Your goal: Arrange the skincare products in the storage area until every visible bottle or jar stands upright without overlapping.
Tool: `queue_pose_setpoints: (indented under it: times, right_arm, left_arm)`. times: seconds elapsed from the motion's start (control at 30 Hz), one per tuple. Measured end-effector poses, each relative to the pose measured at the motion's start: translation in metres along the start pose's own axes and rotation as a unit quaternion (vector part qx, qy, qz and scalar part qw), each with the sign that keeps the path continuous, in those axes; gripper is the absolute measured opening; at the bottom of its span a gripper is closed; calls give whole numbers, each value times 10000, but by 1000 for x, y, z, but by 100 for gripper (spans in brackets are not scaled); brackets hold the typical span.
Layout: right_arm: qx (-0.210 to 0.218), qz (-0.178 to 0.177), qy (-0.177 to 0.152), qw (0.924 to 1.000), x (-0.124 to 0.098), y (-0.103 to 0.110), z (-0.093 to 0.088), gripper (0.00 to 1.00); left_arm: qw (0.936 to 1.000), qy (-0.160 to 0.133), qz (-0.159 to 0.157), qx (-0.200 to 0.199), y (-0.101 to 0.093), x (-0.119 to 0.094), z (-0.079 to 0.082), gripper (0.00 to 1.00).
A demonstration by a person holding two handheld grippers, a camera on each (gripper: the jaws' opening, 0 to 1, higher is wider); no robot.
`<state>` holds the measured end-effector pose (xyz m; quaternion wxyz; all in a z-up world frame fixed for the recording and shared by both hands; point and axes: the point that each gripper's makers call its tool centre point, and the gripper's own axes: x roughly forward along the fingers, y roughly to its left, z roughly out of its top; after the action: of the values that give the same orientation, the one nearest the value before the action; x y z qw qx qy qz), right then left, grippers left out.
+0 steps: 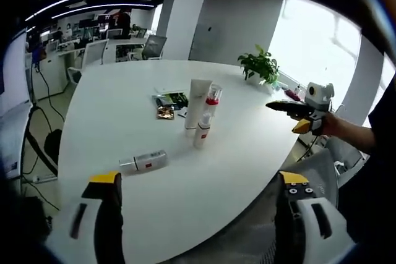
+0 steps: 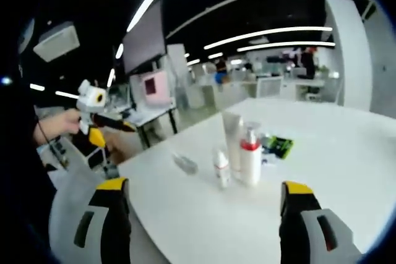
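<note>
On the white table (image 1: 124, 103) three products stand upright in a close group: a tall white tube (image 1: 198, 100), a white pump bottle with a red band (image 1: 212, 101) and a small white bottle with a red label (image 1: 202, 133). A fourth bottle (image 1: 143, 162) lies on its side nearer the table's front edge. My left gripper (image 1: 199, 180) hangs open above that edge, holding nothing. The right gripper view shows the tube (image 2: 232, 133), the pump bottle (image 2: 250, 154), the small bottle (image 2: 221, 166) and the lying bottle (image 2: 185, 164). My right gripper (image 2: 204, 188) is open and well short of them.
Behind the group lie a green packet (image 1: 172, 99) and a small gold sachet (image 1: 165, 112). A potted plant (image 1: 260, 66) stands at the table's far edge. The right gripper (image 1: 275, 107), held in a hand, floats beside the table. Office desks and chairs stand beyond.
</note>
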<state>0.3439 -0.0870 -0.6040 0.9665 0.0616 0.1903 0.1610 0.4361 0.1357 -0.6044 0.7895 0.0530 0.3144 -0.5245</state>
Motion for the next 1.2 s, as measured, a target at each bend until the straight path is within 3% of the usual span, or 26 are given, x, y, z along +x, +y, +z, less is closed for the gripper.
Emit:
queue_pose_setpoints:
  times: [0.17,0.57,0.8,1.03,1.2]
  right_arm:
    - [55,-93,37,9999,-9,0,-1,99]
    - [84,-291,208,9993,-29,-13,-9,99]
    - [68,-344,339,9988,-40,-15,-12,99]
    - [146,-364,465,9981,-49,-14,-27,99]
    - [342,-500,374,9975,-52,-19,-29,99]
  left_arm:
    - [10000,3,40,10,2,-4,2,98]
    - [9995,258,146,-118,9,-10,-16,98]
    - [9992,337,175,-126,12,-8,-15,98]
    - [9988,463,157,-49,13,-5,-16,98]
    - [9986,513,151,-49,16,-3,-15,97]
